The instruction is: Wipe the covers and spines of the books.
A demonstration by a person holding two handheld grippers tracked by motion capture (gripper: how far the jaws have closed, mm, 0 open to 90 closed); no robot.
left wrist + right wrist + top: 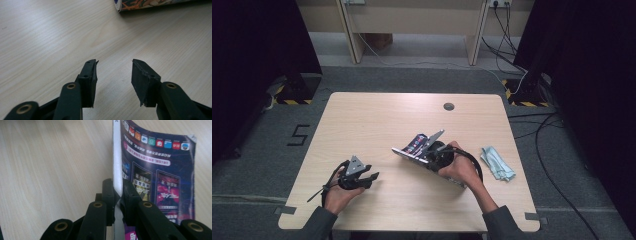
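A thin magazine (408, 150) with a dark, colourful cover lies on the wooden table (362, 120), right of centre. My right gripper (432, 151) is shut on one of its glossy pages. In the right gripper view the jaws (117, 190) clamp the page's edge, and the printed page (160, 170) curves up and away to the right. My left gripper (373, 176) rests low over the table's front left, well apart from the magazine. Its jaws (113, 72) stand open over bare wood with nothing between them. A corner of the magazine (150, 3) shows at the top of the left gripper view.
A crumpled pale blue-green cloth (498, 163) lies near the table's right edge. A round cable hole (449, 106) sits at the far middle of the table. Cables run across the floor at the back right. Dark curtains hang on both sides.
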